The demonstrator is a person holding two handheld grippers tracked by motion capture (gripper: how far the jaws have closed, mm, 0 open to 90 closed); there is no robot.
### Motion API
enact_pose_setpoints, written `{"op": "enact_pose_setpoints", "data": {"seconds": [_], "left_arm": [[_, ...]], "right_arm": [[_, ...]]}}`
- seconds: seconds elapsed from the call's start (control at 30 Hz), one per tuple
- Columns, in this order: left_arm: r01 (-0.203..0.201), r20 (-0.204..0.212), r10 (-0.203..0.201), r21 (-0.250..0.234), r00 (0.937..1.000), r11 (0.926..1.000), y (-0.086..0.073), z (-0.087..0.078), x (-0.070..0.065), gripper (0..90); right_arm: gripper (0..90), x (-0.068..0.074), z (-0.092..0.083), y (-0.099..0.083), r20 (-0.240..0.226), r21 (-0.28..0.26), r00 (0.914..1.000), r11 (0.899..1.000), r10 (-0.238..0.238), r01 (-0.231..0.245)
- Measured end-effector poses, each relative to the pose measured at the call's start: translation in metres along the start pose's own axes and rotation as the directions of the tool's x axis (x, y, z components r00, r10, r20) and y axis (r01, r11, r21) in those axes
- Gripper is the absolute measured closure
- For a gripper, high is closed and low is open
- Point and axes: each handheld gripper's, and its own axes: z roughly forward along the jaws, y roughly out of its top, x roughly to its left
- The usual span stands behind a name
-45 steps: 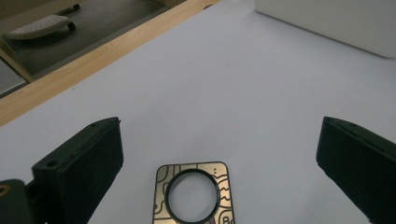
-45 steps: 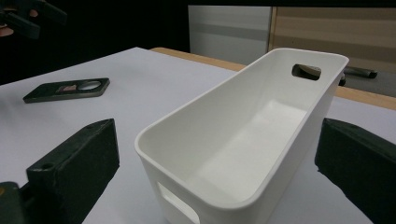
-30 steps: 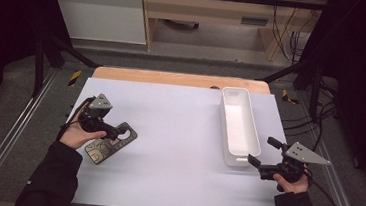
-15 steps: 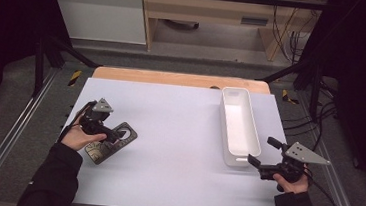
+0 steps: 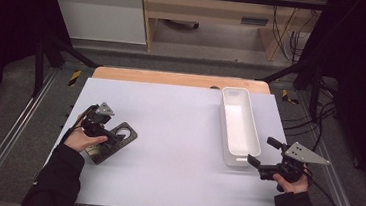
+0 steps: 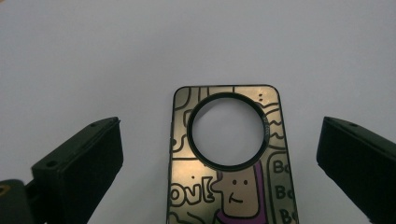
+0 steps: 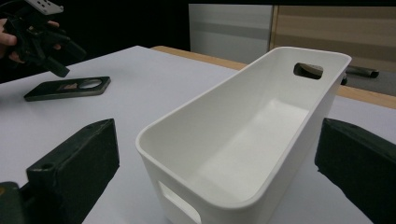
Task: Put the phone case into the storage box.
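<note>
At the lower left of the high view, the left gripper [image 5: 112,138] hangs over the phone case [image 5: 111,142], fingers spread wide on both sides – nothing grasped yet. The case lies flat on the tabletop [image 5: 178,132]. The right gripper [image 5: 262,154], also released, waits beside the empty white bin [image 5: 239,125] – lifting and placing seem left.

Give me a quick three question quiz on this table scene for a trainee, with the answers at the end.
1. True or false: the left gripper has its jaws open on either side of the phone case.
2. Multiple choice: the white bin holds A) the phone case, B) nothing visible, C) a cable.
3. Fill in: the phone case lies flat on the ___ table.

Key: 1 true. 2 B. 3 white. The right gripper hovers open at the bin's near end.
</note>
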Motion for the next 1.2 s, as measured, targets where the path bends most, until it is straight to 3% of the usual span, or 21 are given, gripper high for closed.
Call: {"op": "enact_pose_setpoints", "data": {"seconds": [0.53,1.2], "left_arm": [[-0.017,0.017,0.015,0.106,0.9997,0.9942,-0.005,0.011,-0.003,0.0],[-0.007,0.021,0.003,0.182,0.9998,0.9833,-0.011,0.020,-0.004,0.0]], "right_arm": [[0.3,0.000,0.000,0.000,-0.002,0.003,1.0000,1.000,-0.001,0.001],[0.3,0.000,0.001,0.000,-0.006,0.006,1.0000,1.000,-0.003,0.003]]}}
